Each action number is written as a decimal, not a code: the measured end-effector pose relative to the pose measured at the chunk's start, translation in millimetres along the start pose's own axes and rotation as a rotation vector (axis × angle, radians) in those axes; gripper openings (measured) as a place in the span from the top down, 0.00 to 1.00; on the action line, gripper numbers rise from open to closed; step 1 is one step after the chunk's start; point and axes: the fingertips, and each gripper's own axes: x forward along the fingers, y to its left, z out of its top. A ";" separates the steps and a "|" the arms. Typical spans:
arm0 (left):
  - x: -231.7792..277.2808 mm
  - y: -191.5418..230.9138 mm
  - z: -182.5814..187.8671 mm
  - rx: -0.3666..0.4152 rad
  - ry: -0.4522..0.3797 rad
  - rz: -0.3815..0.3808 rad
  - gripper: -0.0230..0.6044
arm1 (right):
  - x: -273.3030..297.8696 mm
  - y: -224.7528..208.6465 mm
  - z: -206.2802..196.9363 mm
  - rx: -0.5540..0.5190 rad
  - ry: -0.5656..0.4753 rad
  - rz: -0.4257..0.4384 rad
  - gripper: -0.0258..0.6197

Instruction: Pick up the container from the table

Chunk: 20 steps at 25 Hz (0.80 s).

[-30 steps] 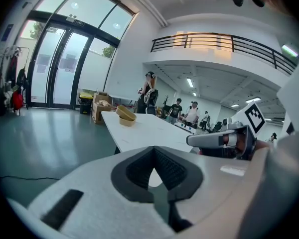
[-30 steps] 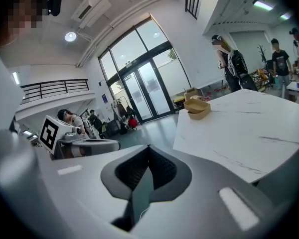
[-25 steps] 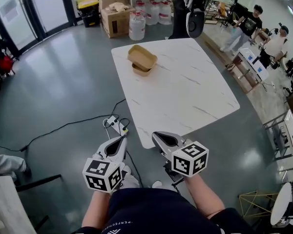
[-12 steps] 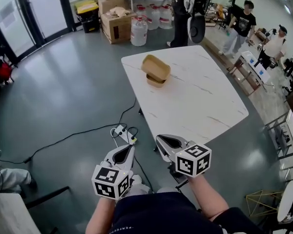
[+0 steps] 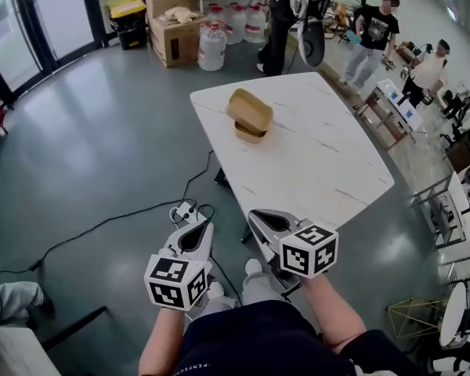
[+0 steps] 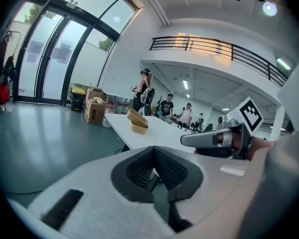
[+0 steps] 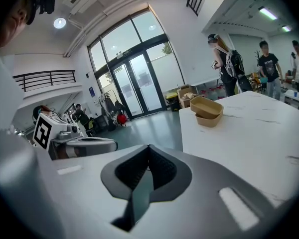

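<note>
The person stands at the near end of the white tabletop (image 5: 313,155) with a tool in each hand. The left hand-held gripper (image 5: 204,226) has its jaws pressed together with nothing in them. The right hand-held gripper (image 5: 256,215) is the same — closed and empty. Both point forward and a bit down.

The container (image 5: 249,114) is a tan tray with a second tan piece sitting tilted on top. It rests toward the far end of the tabletop, close to the left edge and well apart from both tools. So I think this is the very first step: getting close. Nothing is picked up yet.

Next, I think a tool has to reach out over the tabletop, and its jaws must open before they can close on a wall of the tray. The loose top piece could slide off.

There is lots of bare tabletop to the right of the container. The left edge is near it, so a push that way could knock it to the floor (image 5: 102,155). A power strip (image 5: 185,208) with a cable lies by the person's feet — easy to trip on. People (image 5: 286,6) stand past the far end.
</note>
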 end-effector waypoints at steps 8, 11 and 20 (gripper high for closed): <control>29.9 8.9 23.6 0.028 -0.014 0.010 0.97 | 24.9 -23.8 29.5 -0.042 0.007 0.009 0.96; 45.7 9.1 31.5 0.032 -0.012 0.013 0.97 | 27.2 -39.1 43.5 -0.057 0.009 0.009 0.96; 118.4 3.3 60.6 0.064 0.015 0.014 0.97 | 27.8 -105.8 81.0 -0.108 0.041 0.021 0.95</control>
